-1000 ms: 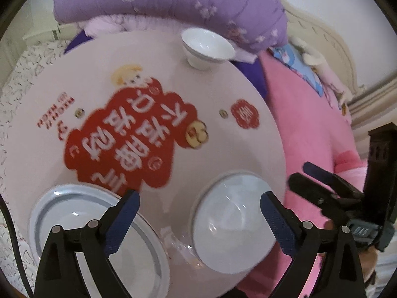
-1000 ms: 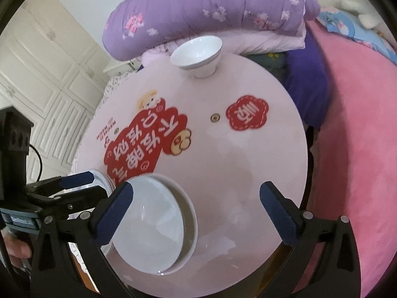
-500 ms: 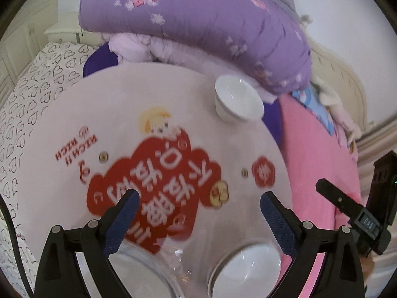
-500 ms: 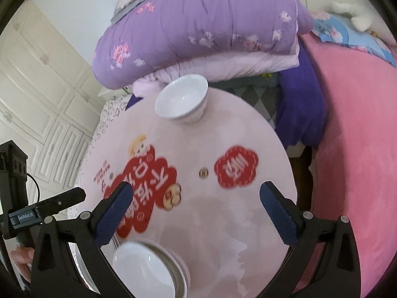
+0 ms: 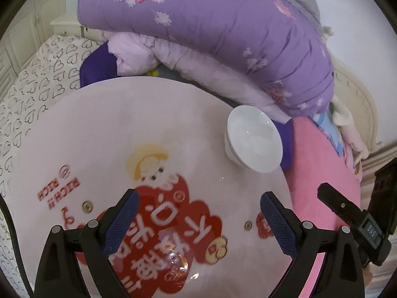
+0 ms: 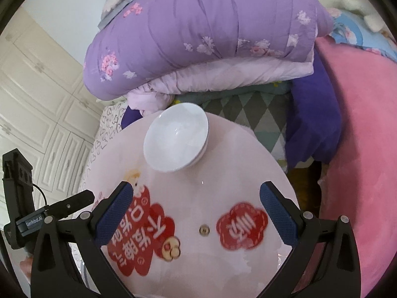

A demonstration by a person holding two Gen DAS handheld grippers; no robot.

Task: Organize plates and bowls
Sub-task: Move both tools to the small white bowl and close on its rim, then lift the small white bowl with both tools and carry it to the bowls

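Note:
A small white footed bowl (image 5: 254,140) stands upright near the far right edge of the round pink table (image 5: 99,129); the right wrist view shows the same bowl (image 6: 176,140) at the table's (image 6: 243,164) far side. My left gripper (image 5: 198,213) is open with nothing between its fingers, well short of the bowl. Open and holding nothing too, my right gripper (image 6: 197,204) hangs over the table just short of the bowl. The other gripper's body (image 5: 367,223) shows at the right of the left wrist view. No plates are in view now.
A folded purple floral quilt (image 5: 223,29) lies on bedding right behind the table. A pink blanket (image 6: 359,136) borders the table on the right. White cabinet doors (image 6: 37,114) stand at the left. The table top carries a red printed design (image 5: 158,233).
Both grippers have moved forward across the table toward the white bowl, which now looks larger. The plate and the shallow bowl at the near edge have slipped out of view. Both stay open.

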